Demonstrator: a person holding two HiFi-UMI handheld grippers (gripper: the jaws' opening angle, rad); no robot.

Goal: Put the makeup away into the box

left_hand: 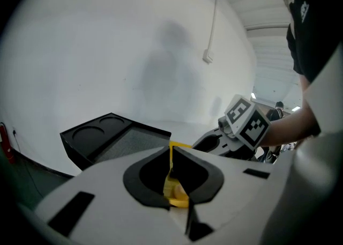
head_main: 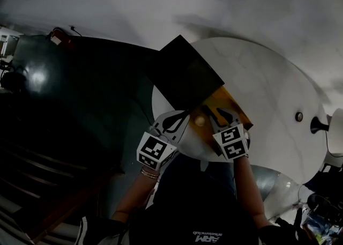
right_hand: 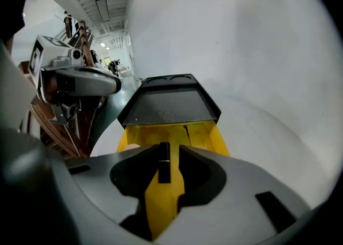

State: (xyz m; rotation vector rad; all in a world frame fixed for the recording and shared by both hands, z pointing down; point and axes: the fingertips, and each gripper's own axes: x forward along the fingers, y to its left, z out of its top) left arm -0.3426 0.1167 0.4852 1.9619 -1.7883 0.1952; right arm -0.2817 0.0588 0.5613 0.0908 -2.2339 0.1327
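Right gripper view: right gripper [right_hand: 169, 153] gaping around black tube [right_hand: 164, 166], probably dropping it; left gripper [left_hand: 171, 155] clamping yellow box [right_hand: 206, 131] rim, steadying.

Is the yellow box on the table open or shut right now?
Open. The black lid stands raised behind the yellow box, whose yellow inside shows in the right gripper view.

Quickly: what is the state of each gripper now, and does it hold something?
Left tongs: closed on the wall of the yellow box.
Right tongs: open; a black makeup tube sits between them, above the box.
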